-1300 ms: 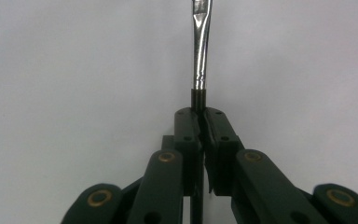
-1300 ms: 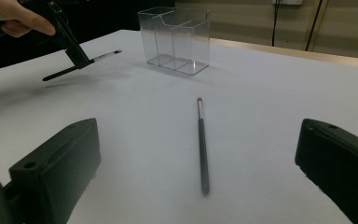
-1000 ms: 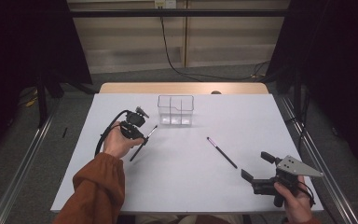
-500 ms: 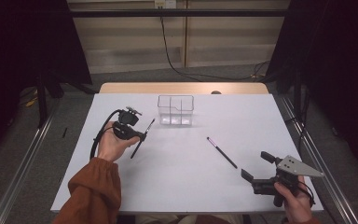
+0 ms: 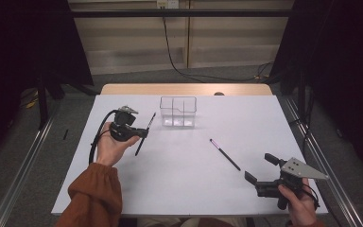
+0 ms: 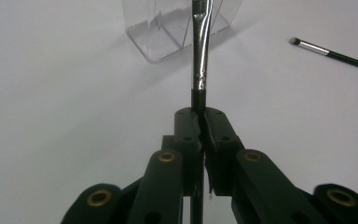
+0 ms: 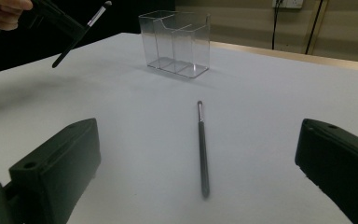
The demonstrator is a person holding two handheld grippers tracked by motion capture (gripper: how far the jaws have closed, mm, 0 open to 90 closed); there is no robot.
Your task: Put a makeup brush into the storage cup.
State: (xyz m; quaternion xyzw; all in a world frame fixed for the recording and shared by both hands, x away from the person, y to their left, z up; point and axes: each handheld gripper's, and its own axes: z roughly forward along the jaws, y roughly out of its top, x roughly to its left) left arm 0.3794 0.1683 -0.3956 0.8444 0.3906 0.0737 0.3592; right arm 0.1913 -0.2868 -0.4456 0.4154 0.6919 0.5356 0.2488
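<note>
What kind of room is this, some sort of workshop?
More likely a recording booth or lab: a bare white table ringed by dark curtains, with a person working a hand-held gripper on a makeup brush.

My left tool holds a brush up off the white worktop, near the clear box. My right tool is wide apart, near another brush.

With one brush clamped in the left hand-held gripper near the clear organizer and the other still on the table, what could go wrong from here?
1. The left hand-held gripper pinches its brush on the thin handle, so the brush may pivot or slip.
2. The clear organizer looks light; a brush tip catching its rim could tip or shove it.
3. The second brush lies flat on the table; the open right hand-held gripper might roll it away.
</note>
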